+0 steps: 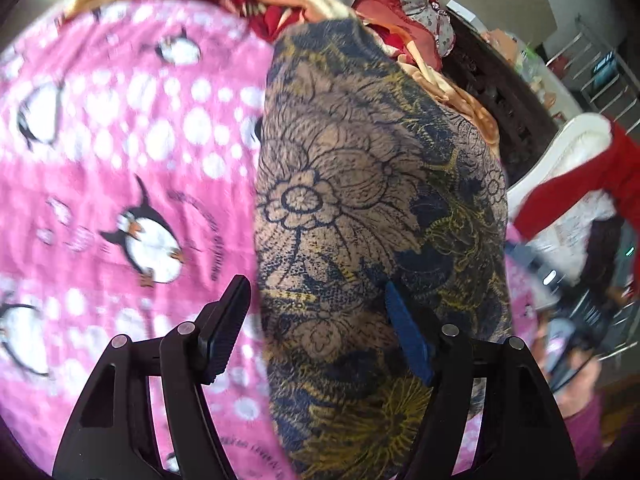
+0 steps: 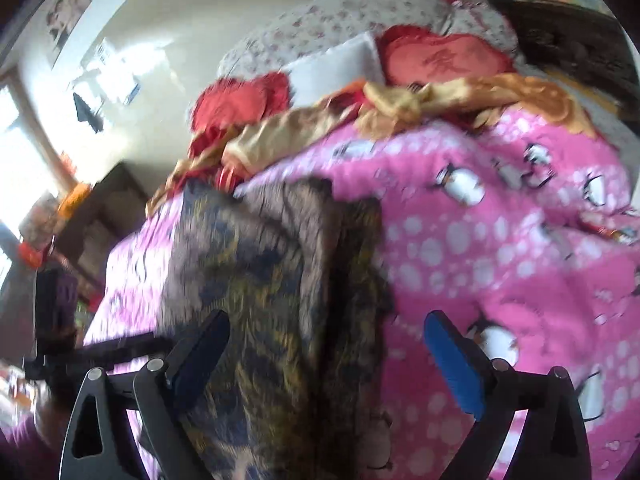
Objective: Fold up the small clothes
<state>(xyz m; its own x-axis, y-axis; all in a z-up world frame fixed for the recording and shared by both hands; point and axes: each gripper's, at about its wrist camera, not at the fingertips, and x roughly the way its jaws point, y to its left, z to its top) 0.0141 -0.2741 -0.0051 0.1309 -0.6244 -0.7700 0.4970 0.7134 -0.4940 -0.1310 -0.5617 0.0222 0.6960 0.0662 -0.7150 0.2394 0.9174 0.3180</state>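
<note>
Both views close above garment [image 1: 372,208]

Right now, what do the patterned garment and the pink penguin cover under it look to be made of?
The floral garment looks like thin, soft printed knit or woven cloth, matte: it drapes and folds limply. The exact fibre is unclear. The pink penguin cover looks like printed fabric, perhaps cotton bedding, matte with soft wrinkles. Blur leaves the weave unreadable.

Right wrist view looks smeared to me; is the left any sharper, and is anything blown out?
Right wrist view: motion blur smears the floral garment and penguin blanket; the window at left is blown out. Left wrist view: the garment's print reads fairly crisp, the blanket softer; fisheye bends both edges.
</note>
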